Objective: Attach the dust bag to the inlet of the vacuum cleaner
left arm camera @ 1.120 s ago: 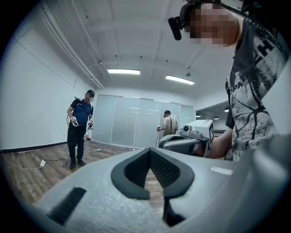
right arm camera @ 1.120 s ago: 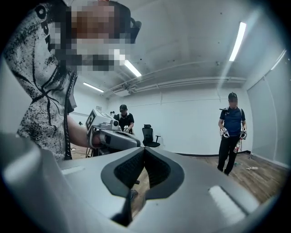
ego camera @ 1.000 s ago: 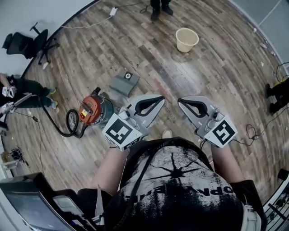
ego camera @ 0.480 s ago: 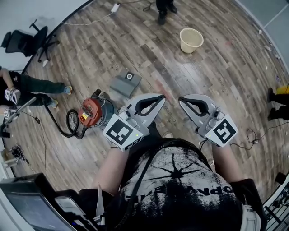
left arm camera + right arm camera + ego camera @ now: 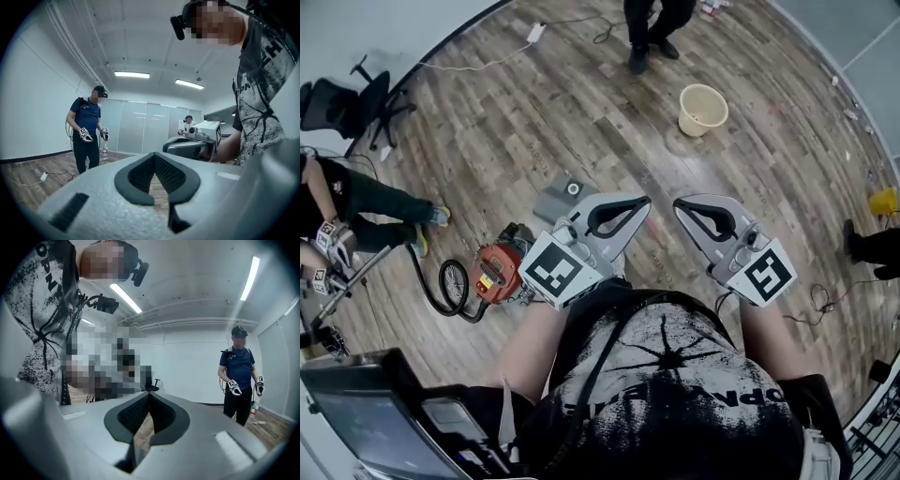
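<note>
In the head view, the orange and grey vacuum cleaner (image 5: 494, 274) lies on the wooden floor with its black hose (image 5: 448, 284) looped at its left. The flat grey dust bag (image 5: 562, 194), with a round inlet collar, lies on the floor just beyond it. My left gripper (image 5: 641, 201) is held level above the floor, to the right of the bag, shut and empty. My right gripper (image 5: 679, 204) is beside it, also shut and empty. The left gripper view shows closed jaws (image 5: 153, 155), and so does the right gripper view (image 5: 148, 395).
A beige bucket (image 5: 703, 109) stands on the floor far ahead. A person (image 5: 652, 26) stands at the top, another (image 5: 345, 201) is at the left near a black office chair (image 5: 342, 94). Cables run along the floor edges. A screen (image 5: 366, 422) is at lower left.
The vacuum cleaner and dust bag have slid down and nearer in the head view as I walk toward them. Both grippers stay shut and side by side.
</note>
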`<move>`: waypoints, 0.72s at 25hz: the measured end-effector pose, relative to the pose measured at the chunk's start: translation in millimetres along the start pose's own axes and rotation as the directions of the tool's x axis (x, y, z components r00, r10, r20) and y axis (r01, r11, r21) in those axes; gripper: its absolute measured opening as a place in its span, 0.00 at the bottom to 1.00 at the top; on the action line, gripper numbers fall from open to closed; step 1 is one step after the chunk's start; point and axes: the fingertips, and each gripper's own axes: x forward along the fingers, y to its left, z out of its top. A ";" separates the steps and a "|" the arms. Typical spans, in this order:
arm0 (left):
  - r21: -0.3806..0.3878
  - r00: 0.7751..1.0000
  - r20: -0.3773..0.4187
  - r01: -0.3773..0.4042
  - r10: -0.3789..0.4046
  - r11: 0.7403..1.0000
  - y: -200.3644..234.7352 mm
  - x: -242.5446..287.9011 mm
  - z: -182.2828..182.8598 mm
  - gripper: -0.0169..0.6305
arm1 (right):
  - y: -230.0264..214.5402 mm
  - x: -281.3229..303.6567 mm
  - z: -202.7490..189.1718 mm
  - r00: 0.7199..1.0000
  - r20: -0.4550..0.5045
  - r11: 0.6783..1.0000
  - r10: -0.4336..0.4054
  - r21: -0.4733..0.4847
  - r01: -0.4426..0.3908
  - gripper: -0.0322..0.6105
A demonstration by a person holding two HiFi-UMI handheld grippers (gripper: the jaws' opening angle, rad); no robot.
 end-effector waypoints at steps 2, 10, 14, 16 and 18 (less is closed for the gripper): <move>0.004 1.000 -0.003 0.003 -0.003 1.000 25.6 -2.2 3.1 0.03 | -11.3 22.3 -0.5 1.000 -0.009 1.000 -0.003 -0.002 0.003 0.06; 0.004 1.000 0.006 0.023 -0.023 1.000 89.5 -14.5 -5.0 0.03 | -31.0 85.9 -10.8 1.000 -0.005 1.000 -0.013 -0.016 0.013 0.06; -0.007 1.000 0.006 0.012 -0.012 1.000 118.0 -16.3 -1.3 0.03 | -48.5 110.8 -9.5 1.000 -0.019 1.000 0.001 -0.021 -0.002 0.06; -0.011 1.000 0.005 0.001 -0.001 1.000 128.5 -17.2 -3.2 0.03 | -54.9 120.4 -10.2 1.000 -0.016 1.000 0.010 -0.021 -0.010 0.06; -0.016 1.000 0.008 -0.017 0.017 1.000 137.6 -20.6 -5.2 0.03 | -58.9 128.0 -10.5 1.000 -0.011 1.000 0.018 -0.018 -0.018 0.06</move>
